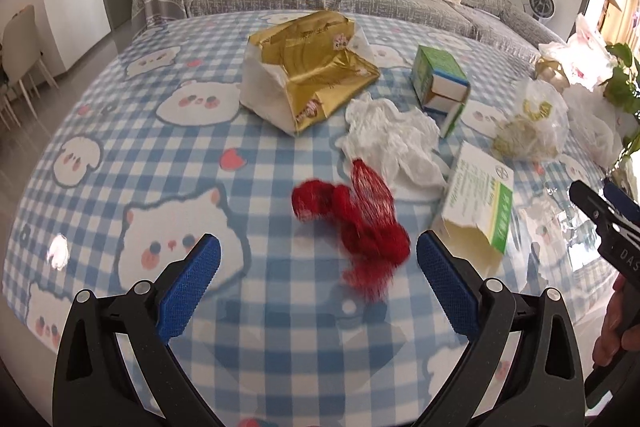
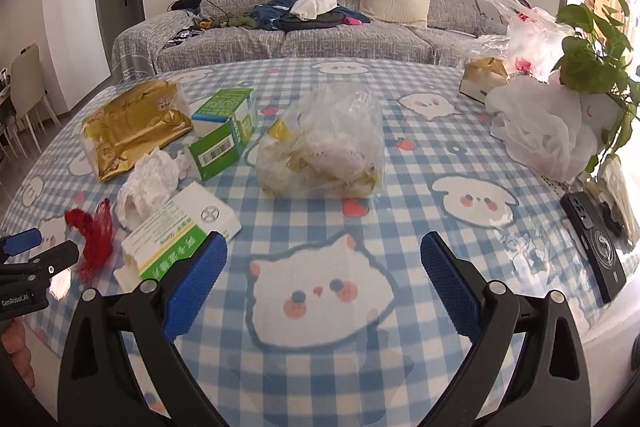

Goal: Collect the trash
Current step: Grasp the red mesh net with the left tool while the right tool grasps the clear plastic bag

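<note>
A red mesh net (image 1: 360,223) lies crumpled on the checked tablecloth (image 1: 120,147), just ahead of my open, empty left gripper (image 1: 318,251). Behind it lie a crumpled white tissue (image 1: 392,135), a white-and-green carton (image 1: 478,203), a green box (image 1: 438,79) and a gold tissue pack (image 1: 308,67). A clear bag of scraps (image 2: 324,143) sits mid-table ahead of my open, empty right gripper (image 2: 323,255). The right wrist view also shows the red net (image 2: 94,231), the tissue (image 2: 148,183), the carton (image 2: 180,231) and the left gripper (image 2: 36,251) at the far left.
A white plastic bag (image 2: 544,131), a potted plant (image 2: 596,67) and a black phone (image 2: 600,247) sit at the table's right edge. A small gold box (image 2: 482,77) stands at the back right. A grey sofa (image 2: 300,39) stands beyond the table.
</note>
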